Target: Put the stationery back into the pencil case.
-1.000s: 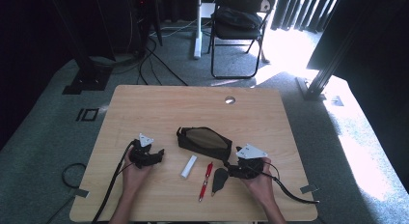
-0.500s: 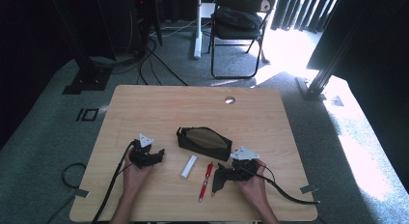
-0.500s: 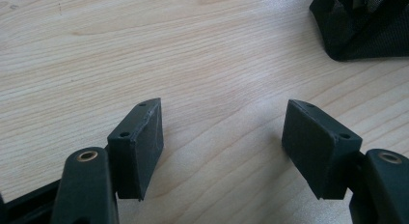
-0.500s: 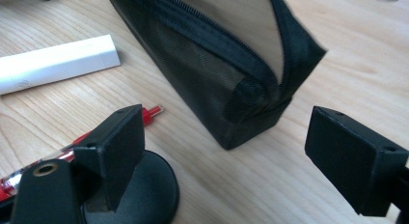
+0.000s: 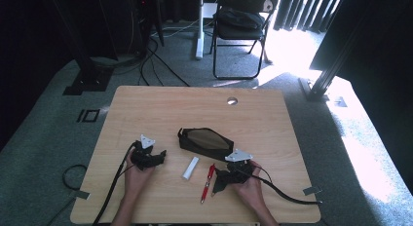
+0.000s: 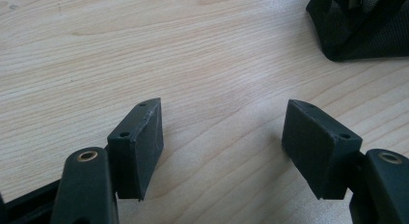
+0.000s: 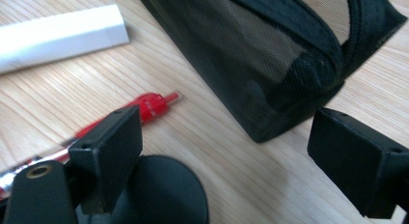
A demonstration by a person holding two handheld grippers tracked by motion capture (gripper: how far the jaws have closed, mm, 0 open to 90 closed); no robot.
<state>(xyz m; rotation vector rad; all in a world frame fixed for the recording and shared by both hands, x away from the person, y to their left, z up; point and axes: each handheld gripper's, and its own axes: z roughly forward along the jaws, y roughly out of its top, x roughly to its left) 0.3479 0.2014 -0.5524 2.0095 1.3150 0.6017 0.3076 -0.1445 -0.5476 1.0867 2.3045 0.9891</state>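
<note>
Two grippers rest low on the bench: the left gripper at lower left, fingers spread over bare wood, and the right gripper lower centre, fingers spread beside the red pen, white stick and black mesh pouch.
</note>
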